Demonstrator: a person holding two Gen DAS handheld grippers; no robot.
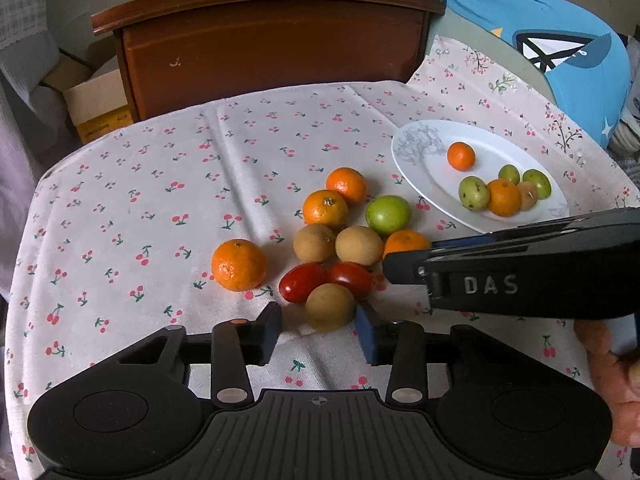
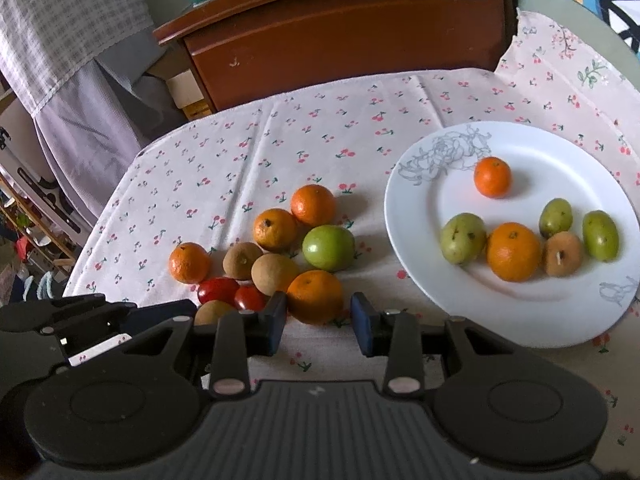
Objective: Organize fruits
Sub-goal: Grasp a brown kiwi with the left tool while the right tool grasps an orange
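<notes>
On the cherry-print cloth (image 1: 160,184) lies a loose pile of oranges, brown round fruits, two red tomatoes (image 1: 302,282) and a green fruit (image 1: 387,215). My left gripper (image 1: 319,330) is open around the nearest brown fruit (image 1: 330,306); the right pad touches it and a gap shows at the left pad. My right gripper (image 2: 319,322) is open around an orange (image 2: 316,296), its left pad against the orange and a sliver of cloth before the right pad. That gripper (image 1: 408,260) reaches in from the right in the left wrist view. The white plate (image 2: 520,312) holds several fruits.
A brown wooden cabinet (image 1: 272,40) stands behind the table's far edge, with a cardboard box (image 1: 92,96) to its left. A blue cushion (image 1: 560,60) sits at the back right. A person's hand (image 1: 612,380) holds the right gripper. The cloth drops off at the left edge.
</notes>
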